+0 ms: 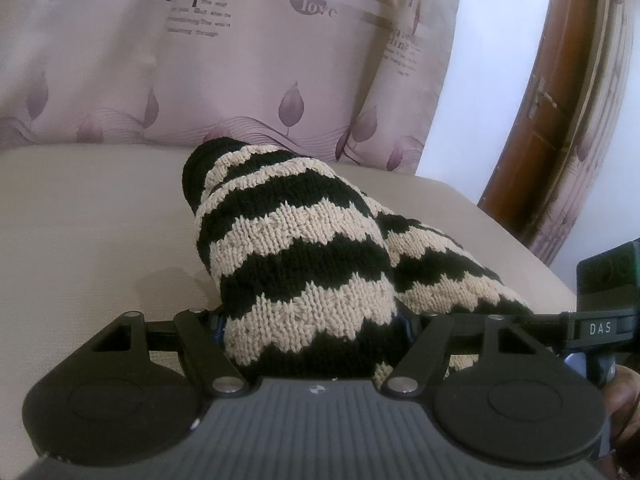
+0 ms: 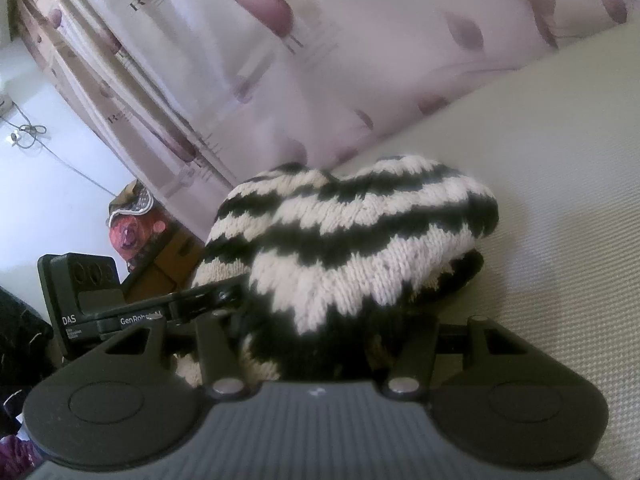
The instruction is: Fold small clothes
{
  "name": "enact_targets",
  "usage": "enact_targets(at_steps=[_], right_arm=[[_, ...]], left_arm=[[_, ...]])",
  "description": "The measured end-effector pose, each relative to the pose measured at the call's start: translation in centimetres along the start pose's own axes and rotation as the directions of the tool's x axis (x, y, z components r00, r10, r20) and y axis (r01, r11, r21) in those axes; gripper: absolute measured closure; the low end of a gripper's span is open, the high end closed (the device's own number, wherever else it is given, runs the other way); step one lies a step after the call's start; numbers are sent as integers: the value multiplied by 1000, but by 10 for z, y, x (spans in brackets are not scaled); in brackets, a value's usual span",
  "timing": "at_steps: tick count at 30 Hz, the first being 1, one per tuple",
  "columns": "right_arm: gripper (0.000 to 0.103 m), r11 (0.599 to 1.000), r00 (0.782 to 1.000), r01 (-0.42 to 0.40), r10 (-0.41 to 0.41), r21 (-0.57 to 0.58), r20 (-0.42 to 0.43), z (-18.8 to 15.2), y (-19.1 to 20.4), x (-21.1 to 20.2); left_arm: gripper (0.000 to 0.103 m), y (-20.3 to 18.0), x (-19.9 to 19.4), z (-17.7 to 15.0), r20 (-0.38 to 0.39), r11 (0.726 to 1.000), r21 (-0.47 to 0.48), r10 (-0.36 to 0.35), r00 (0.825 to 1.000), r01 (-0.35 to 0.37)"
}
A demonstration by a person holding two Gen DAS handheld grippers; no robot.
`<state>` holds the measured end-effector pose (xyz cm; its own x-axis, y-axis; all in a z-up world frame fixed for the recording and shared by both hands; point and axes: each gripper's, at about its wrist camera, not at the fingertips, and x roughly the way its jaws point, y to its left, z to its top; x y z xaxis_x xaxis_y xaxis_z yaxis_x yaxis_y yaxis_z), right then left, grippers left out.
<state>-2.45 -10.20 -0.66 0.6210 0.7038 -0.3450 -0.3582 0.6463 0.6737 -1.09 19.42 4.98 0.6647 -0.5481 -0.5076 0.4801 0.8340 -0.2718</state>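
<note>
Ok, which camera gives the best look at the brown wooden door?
The left wrist view. The wooden door curves down its right edge, sharp enough to show its handle, beside the patterned curtain. The right wrist view shows no door at all, only the curtain, a white wall and the striped knit garment.

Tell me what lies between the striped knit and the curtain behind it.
Only bare beige tabletop separates the striped knit from the curtain, in the left wrist view.
</note>
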Motion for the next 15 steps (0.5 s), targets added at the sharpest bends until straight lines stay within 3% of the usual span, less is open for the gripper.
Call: enact_targets(at_steps=[15], right_arm=[[47,1000,1000,0,0,-13,-6,-3,7,3]], left_arm=[[32,1,-3,0,2,1000,1,0,1000,0]])
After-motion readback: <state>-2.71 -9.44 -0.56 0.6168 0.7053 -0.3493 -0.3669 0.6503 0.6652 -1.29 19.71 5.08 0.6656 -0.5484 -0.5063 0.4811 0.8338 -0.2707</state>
